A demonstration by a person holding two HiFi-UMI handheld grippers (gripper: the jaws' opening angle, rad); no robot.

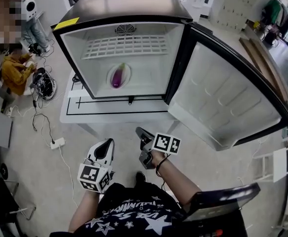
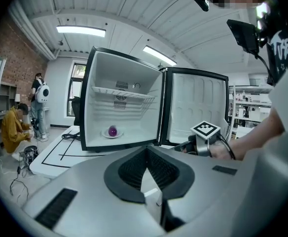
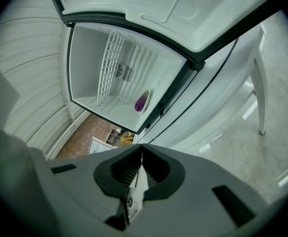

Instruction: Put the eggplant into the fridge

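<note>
A purple eggplant [image 1: 117, 76] lies on a white plate [image 1: 126, 71] on the floor of the open fridge [image 1: 75, 43], under the wire shelf [image 1: 124, 46]. The left gripper view shows the eggplant [image 2: 113, 131] small and far off; in the right gripper view the eggplant [image 3: 141, 102] lies deep in the cabinet. Both grippers are held low, well short of the fridge. My left gripper [image 1: 104, 145] is shut and empty. My right gripper [image 1: 140, 132] is shut with nothing in it. The fridge door [image 1: 228, 98] stands swung open to the right.
The fridge stands on a low white table [image 1: 85, 113] marked with black lines. Cables and a power strip [image 1: 57, 142] lie on the floor at left. A person in a yellow top [image 1: 17, 73] crouches at far left. Wooden boards [image 1: 265, 65] lie right of the door.
</note>
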